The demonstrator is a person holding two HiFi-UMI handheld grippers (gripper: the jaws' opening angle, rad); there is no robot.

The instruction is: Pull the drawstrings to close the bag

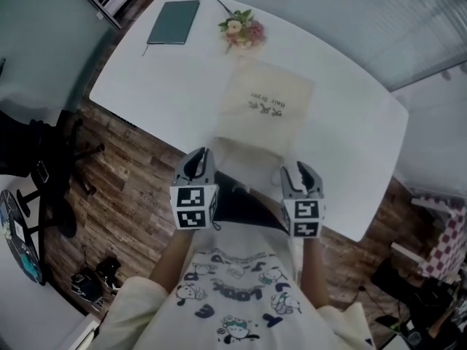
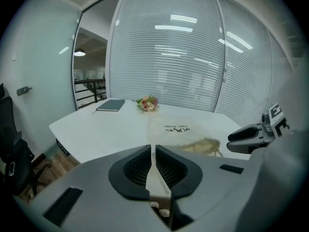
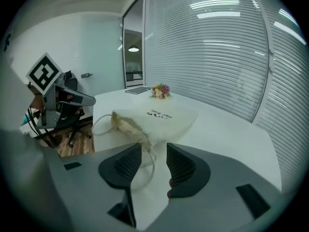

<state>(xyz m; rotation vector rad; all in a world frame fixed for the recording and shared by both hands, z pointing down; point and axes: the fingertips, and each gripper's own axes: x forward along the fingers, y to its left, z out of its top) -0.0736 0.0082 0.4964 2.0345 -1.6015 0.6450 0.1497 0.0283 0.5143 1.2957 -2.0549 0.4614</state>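
We're in the approach step; neither cord is gripped yet.

- The left gripper (image 1: pixel 197 159) is hovering at the near edge of the white table (image 1: pixel 146 86), just near-left of the bag mouth. Its fingers are pressing together on nothing.
- The cream drawstring bag (image 1: pixel 266 111) is lying flat mid-table, print up, with its gathered mouth facing the near edge. Its bottom is pointing toward the flower bunch (image 1: pixel 242 29), and a dark notebook (image 1: pixel 174 22) is sitting at the far left.
- The right gripper (image 1: pixel 300 172) is hovering near-right of the mouth with its fingers spread. The right drawstring loop (image 3: pixel 150 162) is showing in the gap ahead of them, not pinched.

Next move, as we're judging it:
- The right gripper is needing only a short drop and a close onto that loop.
- The left is needing to open first, then find the left loop (image 3: pixel 99 122).
- After that we're pulling the two apart, left and right. The bag looks light, so we're expecting it to slide unless both pulls balance.

What each view is giving us:
- The head view is giving the layout and both grippers flanking the mouth, but we're not resolving the cords there.
- The right gripper view is showing both loops and the puckered mouth.
- The left gripper view is showing its shut fingers and the right gripper's tips, but hardly any cord.
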